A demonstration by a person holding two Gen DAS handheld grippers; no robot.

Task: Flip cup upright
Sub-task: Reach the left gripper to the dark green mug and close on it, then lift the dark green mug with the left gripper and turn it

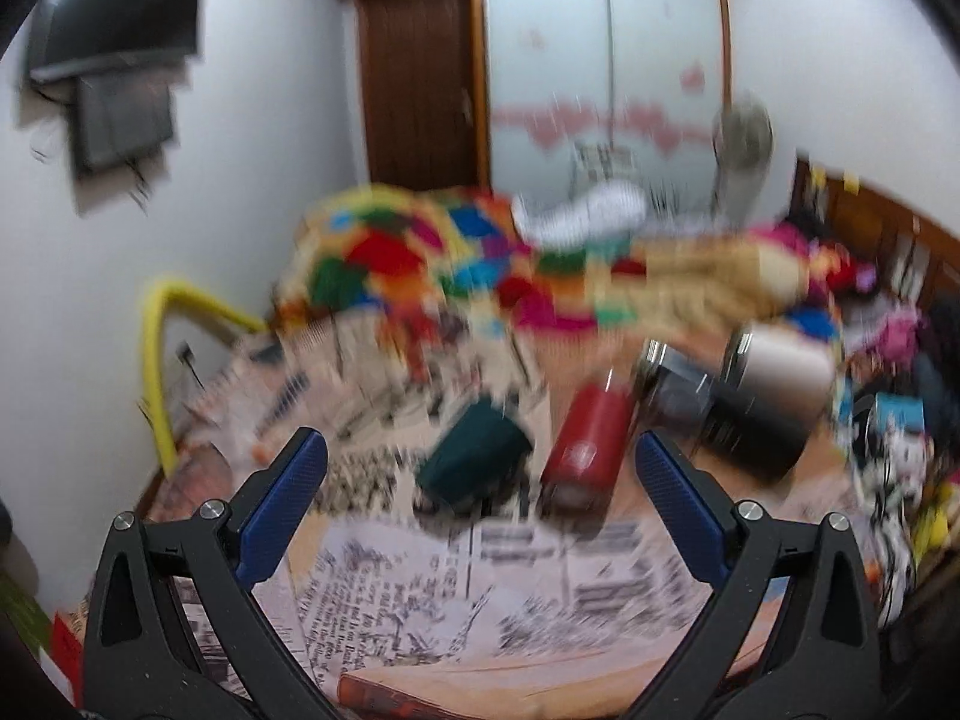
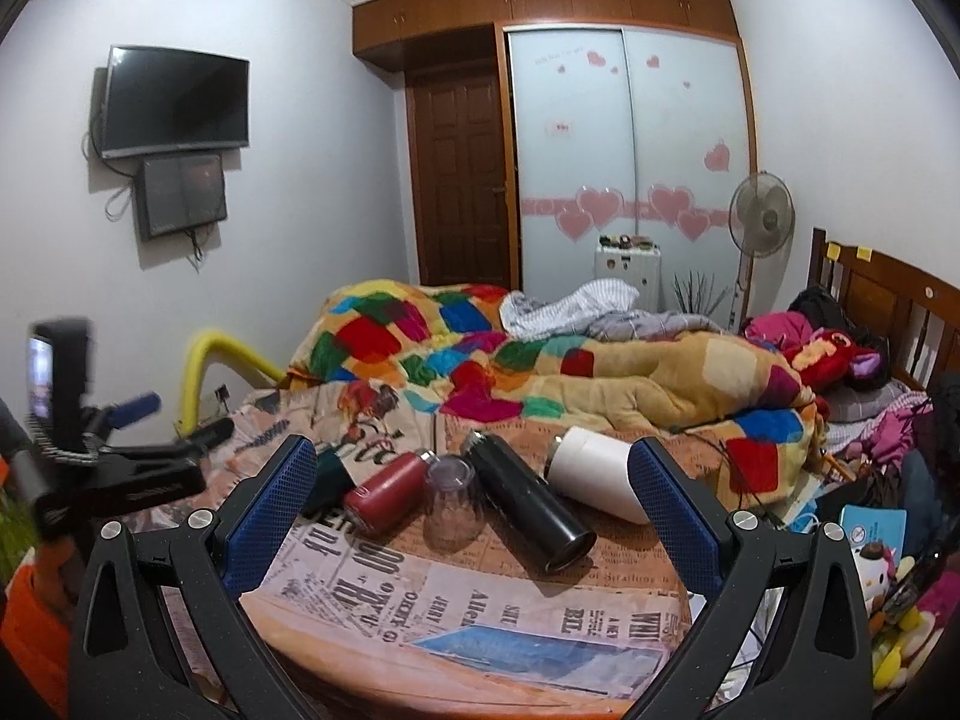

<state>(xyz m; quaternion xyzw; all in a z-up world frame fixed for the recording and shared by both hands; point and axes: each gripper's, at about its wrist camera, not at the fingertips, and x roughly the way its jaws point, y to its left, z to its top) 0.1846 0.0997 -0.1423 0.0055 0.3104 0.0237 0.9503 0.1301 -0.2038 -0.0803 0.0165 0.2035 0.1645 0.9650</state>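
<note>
Cup (image 2: pixel 451 501), clear plastic, stands mouth-down on the newspaper-print surface (image 2: pixel 480 606), between the red bottle (image 2: pixel 390 489) at its 9 o'clock and the black flask (image 2: pixel 528 504) at its 3 o'clock; it looks to touch both, though the clear wall makes that hard to judge. In the right wrist view it sits ahead of the right gripper (image 2: pixel 474 480), toward 12 o'clock between the blue pads, and nothing holds it. That gripper's jaws stand wide apart and are bare. A white tumbler (image 2: pixel 594 480) lies on its side at 3 o'clock of the flask, and a dark green cup (image 2: pixel 329 476) lies at 9 o'clock of the red bottle, partly behind the left pad. The left gripper (image 2: pixel 162 420) shows at 9 o'clock in this view, blurred, off the edge of the surface.

The left wrist view is smeared by motion. The left gripper (image 1: pixel 480 456) has its jaws spread wide, with nothing between them. Ahead lie the dark green cup (image 1: pixel 474 456), the red bottle (image 1: pixel 585 450) and the black flask (image 1: pixel 738 420); the clear cup cannot be made out there. A patchwork blanket (image 2: pixel 420 354) covers the bed at 12 o'clock
</note>
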